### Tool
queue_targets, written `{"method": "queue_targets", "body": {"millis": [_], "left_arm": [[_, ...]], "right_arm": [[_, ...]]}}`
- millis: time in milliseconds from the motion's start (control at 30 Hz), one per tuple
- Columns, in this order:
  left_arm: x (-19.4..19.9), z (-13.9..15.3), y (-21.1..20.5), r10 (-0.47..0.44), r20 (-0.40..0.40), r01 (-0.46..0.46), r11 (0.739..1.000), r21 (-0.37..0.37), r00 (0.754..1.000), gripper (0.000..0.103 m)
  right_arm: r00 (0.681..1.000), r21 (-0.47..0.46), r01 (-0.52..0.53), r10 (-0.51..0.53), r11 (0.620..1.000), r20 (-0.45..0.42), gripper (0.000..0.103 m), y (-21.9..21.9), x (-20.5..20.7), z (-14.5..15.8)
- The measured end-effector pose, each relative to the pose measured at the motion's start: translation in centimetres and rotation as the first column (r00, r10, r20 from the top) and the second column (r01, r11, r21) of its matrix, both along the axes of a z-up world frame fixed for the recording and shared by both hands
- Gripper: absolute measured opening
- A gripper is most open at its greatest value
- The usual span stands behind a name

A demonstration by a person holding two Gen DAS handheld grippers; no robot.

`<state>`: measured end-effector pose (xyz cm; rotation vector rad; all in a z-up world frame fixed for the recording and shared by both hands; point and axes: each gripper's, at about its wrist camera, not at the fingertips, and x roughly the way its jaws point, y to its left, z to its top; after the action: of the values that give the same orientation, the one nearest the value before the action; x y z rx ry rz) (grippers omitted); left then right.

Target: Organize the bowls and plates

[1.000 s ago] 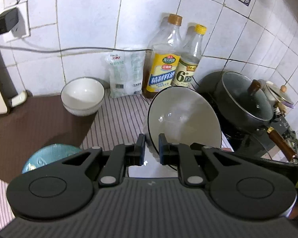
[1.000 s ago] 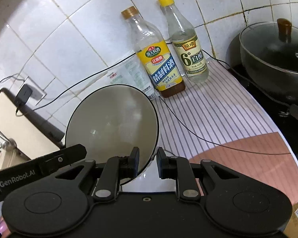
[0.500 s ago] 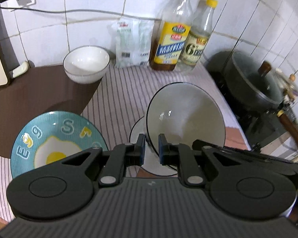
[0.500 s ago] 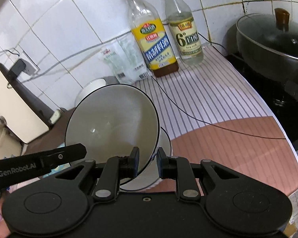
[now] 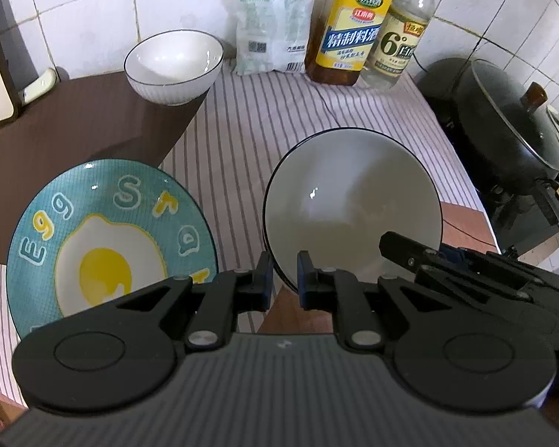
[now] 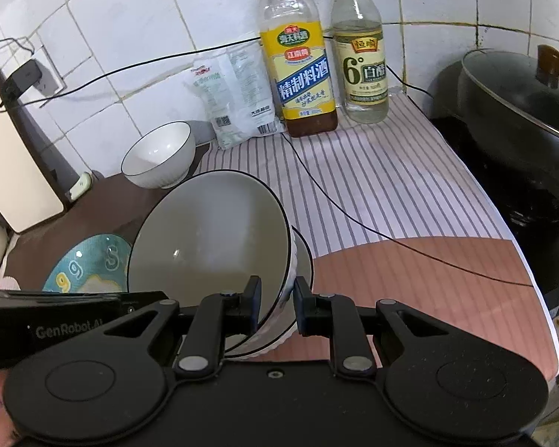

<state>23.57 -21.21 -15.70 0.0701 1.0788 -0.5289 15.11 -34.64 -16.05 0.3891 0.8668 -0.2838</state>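
A large white bowl with a dark rim is held tilted by both grippers. My left gripper is shut on its near rim. My right gripper is shut on its right rim. In the right wrist view a second bowl or plate shows just beneath it, touching or nearly so. A teal egg-patterned plate lies on the counter to the left. A small white bowl stands at the back on a brown mat.
Two bottles and a white bag stand against the tiled wall. A black lidded pot sits on the stove at right. A thin black cable crosses the striped counter cloth.
Both grippers have lowered the large bowl toward the counter and tipped it flatter. The egg plate has come fully into the left view.
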Motion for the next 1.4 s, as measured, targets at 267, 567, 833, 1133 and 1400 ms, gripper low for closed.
{"method": "queue_targets", "body": {"millis": [267,567,833,1133,1400], "left_arm": [[1.0,-0.7,-0.6,0.015,-0.047,-0.013,0.999,0.035,0.999,0.012],[1.4,-1.1,-0.6,0.037,-0.081,-0.036,0.999,0.013,0.996,0.012],[1.2,-1.1,-0.8,0.053,-0.071,-0.052,0.999,0.008,0.996,0.014],[1.2,0.2,0.4,0.072,-0.064,-0.074,0.997,-0.031,0.995,0.016],[0.5,3.3,2.7,0.043,-0.008,-0.043,0.999,-0.032,0.999,0.018]], "right_arm": [[0.999,-0.06,-0.034,0.034,0.998,0.003,0.024,0.5,0.5,-0.7],[0.998,-0.218,-0.041,0.048,0.975,0.027,0.029,2.3,0.5,-0.8],[0.997,-0.291,-0.066,0.071,0.954,0.009,0.036,2.7,0.5,-1.0],[0.997,-0.267,-0.053,0.067,0.962,0.045,0.036,2.6,-0.4,0.1],[0.996,-0.29,-0.06,0.079,0.955,0.051,0.044,3.6,-1.3,3.6]]}}
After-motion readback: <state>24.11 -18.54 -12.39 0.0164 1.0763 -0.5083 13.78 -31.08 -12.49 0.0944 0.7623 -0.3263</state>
